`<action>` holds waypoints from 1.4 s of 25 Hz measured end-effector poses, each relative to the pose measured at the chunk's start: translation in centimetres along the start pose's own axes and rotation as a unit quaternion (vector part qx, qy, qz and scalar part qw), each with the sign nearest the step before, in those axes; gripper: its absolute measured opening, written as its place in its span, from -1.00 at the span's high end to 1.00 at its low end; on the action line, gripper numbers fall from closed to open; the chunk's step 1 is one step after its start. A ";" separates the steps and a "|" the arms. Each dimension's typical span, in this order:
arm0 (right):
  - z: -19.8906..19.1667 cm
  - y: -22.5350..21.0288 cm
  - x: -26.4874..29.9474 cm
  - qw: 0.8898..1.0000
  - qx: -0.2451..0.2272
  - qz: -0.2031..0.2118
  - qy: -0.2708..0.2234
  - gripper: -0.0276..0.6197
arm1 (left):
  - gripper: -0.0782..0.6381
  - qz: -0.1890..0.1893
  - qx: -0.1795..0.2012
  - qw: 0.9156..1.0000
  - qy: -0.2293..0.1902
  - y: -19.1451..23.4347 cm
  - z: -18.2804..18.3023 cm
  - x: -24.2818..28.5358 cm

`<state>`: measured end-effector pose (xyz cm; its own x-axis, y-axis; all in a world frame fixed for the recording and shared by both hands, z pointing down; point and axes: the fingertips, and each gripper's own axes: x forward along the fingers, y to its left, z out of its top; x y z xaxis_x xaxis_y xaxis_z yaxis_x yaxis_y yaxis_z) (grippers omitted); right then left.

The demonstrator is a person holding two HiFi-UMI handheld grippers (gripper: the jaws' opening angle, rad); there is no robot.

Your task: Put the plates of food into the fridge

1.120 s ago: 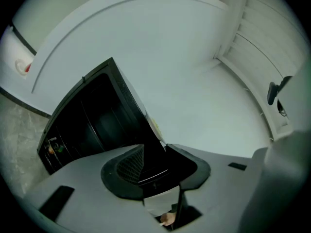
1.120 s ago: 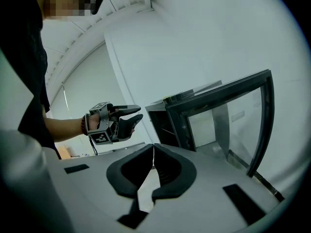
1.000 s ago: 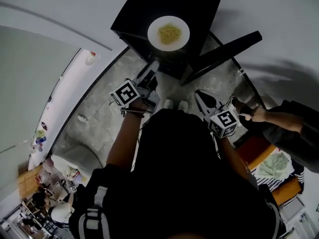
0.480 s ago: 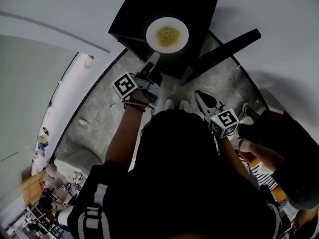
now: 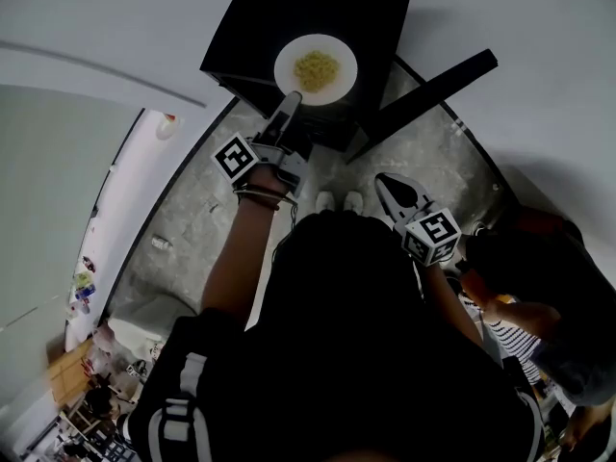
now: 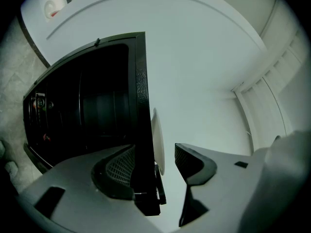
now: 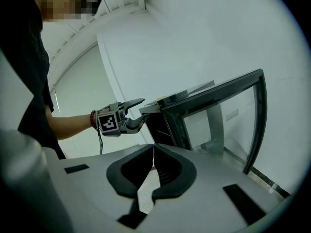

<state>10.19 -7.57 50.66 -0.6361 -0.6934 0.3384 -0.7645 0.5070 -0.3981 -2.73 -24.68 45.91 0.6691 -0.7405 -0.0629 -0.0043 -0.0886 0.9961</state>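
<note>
Atop the black fridge rests a plate.

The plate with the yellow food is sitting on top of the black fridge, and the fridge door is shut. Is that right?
Not quite. The plate of yellow food does sit on top of the black fridge, but the fridge door is open, not shut. The right gripper view shows the glass door swung out wide from the fridge.

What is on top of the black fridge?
A white plate holding yellow food sits on the fridge. The plate covers the fridge top beneath it, and in the head view that top hides the fridge's inside.
</note>
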 end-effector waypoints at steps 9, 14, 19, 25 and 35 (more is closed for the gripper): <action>0.5 -0.4 -0.4 1.000 0.004 -0.017 -0.001 0.84 | 0.25 0.014 -0.021 1.000 0.006 0.3 -0.2 0.2; 0.5 -0.7 -0.5 1.000 0.004 -0.021 -0.001 0.84 | 0.41 0.009 -0.026 1.000 0.006 -0.2 -0.1 0.2; 0.2 -0.7 -0.6 1.000 0.004 -0.020 -0.002 0.84 | 0.64 0.004 -0.035 0.999 0.000 -0.8 -0.1 0.2; 0.1 -1.0 -0.6 1.000 0.007 -0.020 -0.005 0.84 | 0.65 0.005 -0.041 0.999 -0.002 -0.5 -0.1 0.1; -0.2 -1.7 -0.3 1.000 0.009 -0.024 0.004 0.84 | 0.65 -0.001 -0.039 0.999 -0.007 -0.4 -0.1 -0.4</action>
<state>11.65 -8.17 51.41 -0.5988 -0.7135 0.3639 -0.7929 0.4637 -0.3953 -2.94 -24.27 45.57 0.6589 -0.7495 -0.0643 0.0553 -0.0370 0.9978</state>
